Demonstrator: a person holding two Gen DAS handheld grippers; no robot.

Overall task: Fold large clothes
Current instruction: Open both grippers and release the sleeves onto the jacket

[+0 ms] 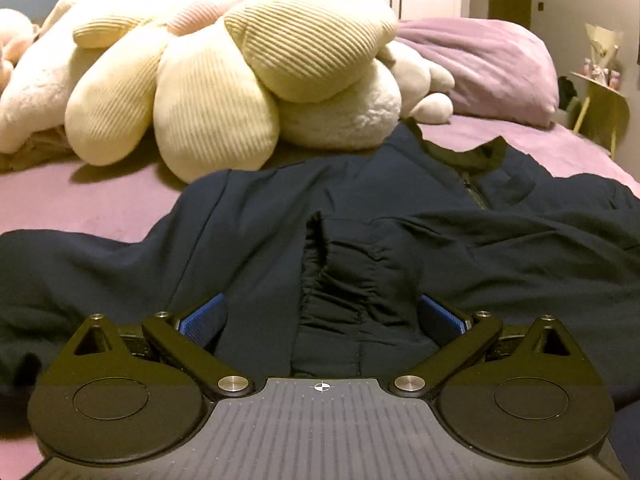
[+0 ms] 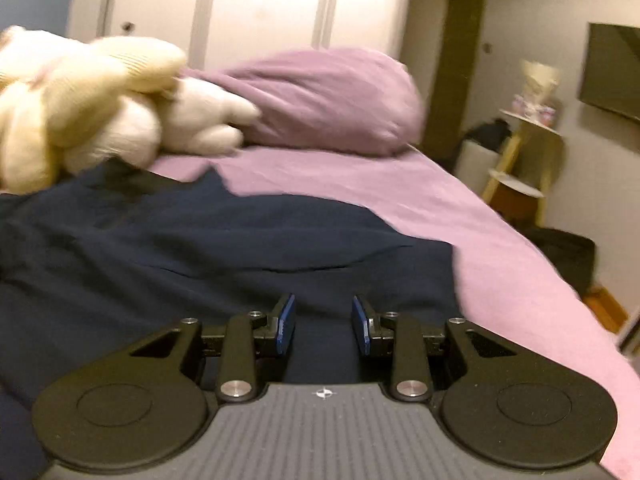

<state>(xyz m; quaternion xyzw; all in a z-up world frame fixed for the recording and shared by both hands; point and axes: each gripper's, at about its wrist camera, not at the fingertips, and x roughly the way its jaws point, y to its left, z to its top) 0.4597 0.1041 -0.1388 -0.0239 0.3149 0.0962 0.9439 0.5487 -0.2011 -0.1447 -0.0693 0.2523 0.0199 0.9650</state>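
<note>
Both wrist views low over bed (image 1: 100,200), sharing navy jacket (image 2: 200,240).

No readable text, labels, brands or numbers anywhere in either view.

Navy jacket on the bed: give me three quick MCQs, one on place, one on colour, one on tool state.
1. Where do the plush toys lie relative to the navy jacket?
A. beyond it
B. under it
C. on the floor

2. What colour is the bedsheet?
A. white
B. lilac
C. green

3. How does the left tool stand?
A. shut on the pillow
B. shut on nothing
C. spread wide around the gathered cuff

Answers: 1 A, the toys are piled past the collar; 2 B, lilac all around the jacket; 3 C, both pads stand clear of the cuff.
</note>
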